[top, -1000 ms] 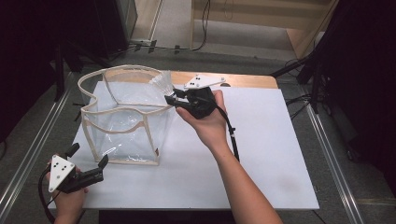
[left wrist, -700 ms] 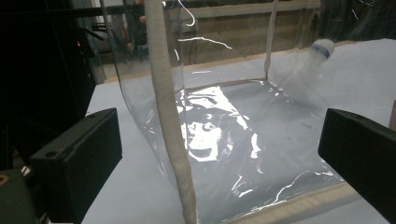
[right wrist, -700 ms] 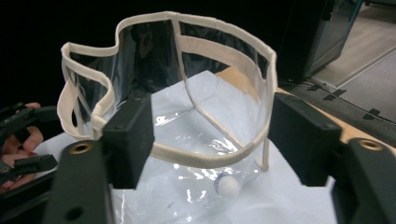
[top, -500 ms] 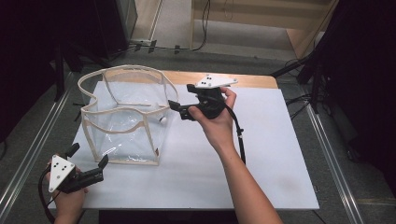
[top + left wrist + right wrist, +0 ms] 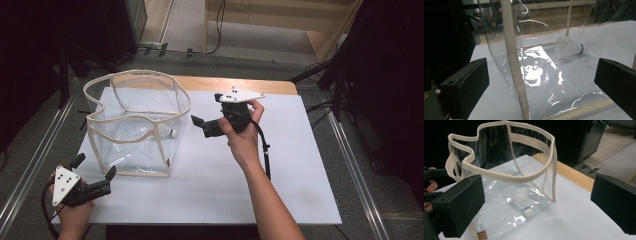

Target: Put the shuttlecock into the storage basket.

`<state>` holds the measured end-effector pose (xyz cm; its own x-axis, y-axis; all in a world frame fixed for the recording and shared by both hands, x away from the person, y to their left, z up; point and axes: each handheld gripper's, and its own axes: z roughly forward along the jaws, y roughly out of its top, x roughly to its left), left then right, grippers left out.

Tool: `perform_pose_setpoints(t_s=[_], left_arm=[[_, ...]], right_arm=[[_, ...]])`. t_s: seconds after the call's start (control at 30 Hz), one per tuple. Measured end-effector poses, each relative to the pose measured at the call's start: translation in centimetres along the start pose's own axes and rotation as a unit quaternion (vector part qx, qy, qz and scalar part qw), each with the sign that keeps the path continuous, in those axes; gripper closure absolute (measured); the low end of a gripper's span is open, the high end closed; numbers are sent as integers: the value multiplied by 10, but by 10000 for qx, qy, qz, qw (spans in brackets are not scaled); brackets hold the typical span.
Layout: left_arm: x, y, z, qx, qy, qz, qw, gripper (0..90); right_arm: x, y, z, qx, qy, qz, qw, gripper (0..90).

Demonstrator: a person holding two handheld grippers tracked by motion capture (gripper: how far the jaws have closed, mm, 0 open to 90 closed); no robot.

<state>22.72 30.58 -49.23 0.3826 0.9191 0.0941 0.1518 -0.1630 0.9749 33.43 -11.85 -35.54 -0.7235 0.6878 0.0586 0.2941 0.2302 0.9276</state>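
High view, nearest edge first: the left gripper [image 5: 95, 172] is held low at the table's front-left corner, jaws spread wide with nothing between them, just in front of the clear bag [image 5: 135, 127]. That bag is stood upright on the white table [image 5: 280, 190], its cream-trimmed mouth open. A shuttlecock [image 5: 524, 201] can be seen lying on its side on the bag's floor, cork end toward the right gripper's camera. Further back, the right gripper [image 5: 200, 125] is held just beside the bag's right wall, not touching it; its jaws have just been opening and are now wide apart, nothing in them.
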Motion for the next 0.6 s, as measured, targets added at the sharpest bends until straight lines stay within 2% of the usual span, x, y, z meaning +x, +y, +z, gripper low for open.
perform_pose_setpoints(t_s=[0.23, 0.6], left_arm=[[0, 0, 0, -2, 1, -11, 10000, 3], [0, 0, 0, 1, 11, -7, 10000, 3]], right_arm=[[-5, -11, -4, 9, -89, 56, 9999, 0], [-12, -27, -16, -37, -192, -37, 9998, 0]])
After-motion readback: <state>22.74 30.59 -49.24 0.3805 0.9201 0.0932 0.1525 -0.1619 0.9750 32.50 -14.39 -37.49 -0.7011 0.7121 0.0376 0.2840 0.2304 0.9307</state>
